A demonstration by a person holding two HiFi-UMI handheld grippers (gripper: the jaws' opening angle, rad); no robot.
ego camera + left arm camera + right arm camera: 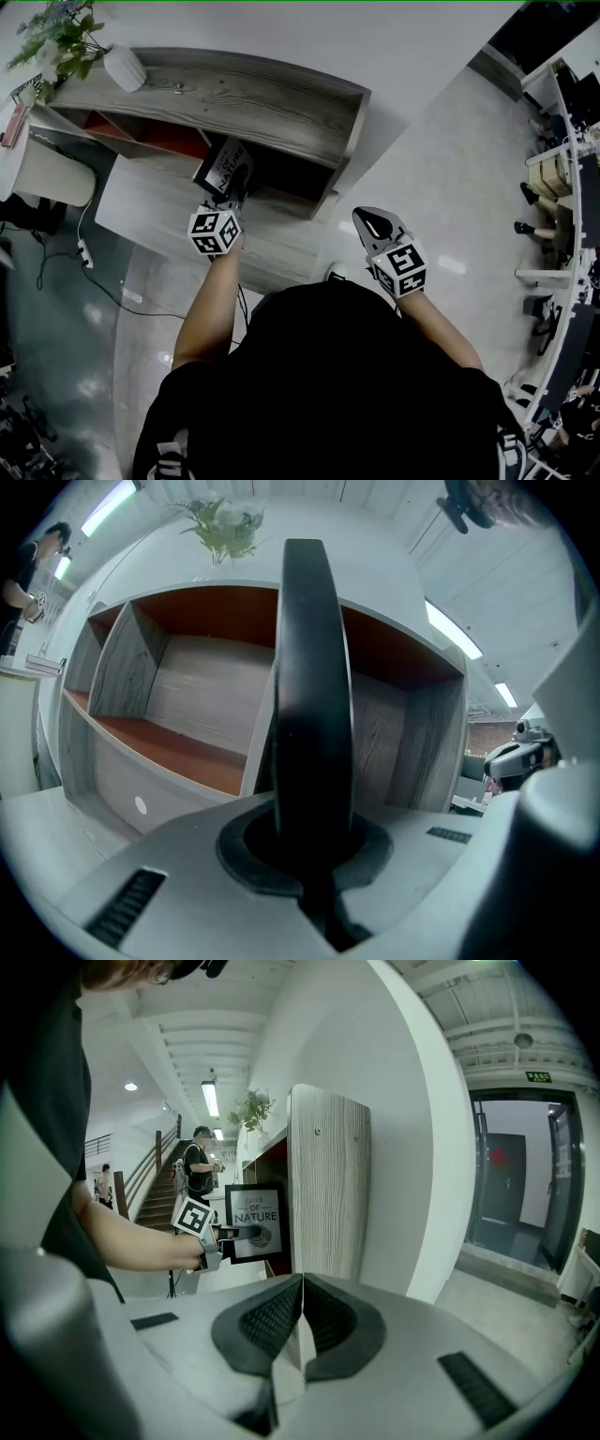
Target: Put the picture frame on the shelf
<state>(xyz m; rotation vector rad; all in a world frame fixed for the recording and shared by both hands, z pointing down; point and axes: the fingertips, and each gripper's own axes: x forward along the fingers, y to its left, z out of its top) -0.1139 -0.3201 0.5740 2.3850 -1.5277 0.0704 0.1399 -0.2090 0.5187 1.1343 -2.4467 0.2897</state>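
Head view: white wall (281, 28) is seen at top, pale floor (450, 187) at right, office furniture (562, 169) at right edge. Right gripper view: strip lights (210, 1098) & staircase (155, 1199) are seen upper left.

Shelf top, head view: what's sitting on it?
A white vase holding a leafy plant, at the left end of the shelf. The leaves cover that corner, and the top board hides most of the compartments below.

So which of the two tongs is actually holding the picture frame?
The left tongs: they are shut on the edge of the black picture frame, in front of the shelf. The right tongs are shut too, with nothing between them.
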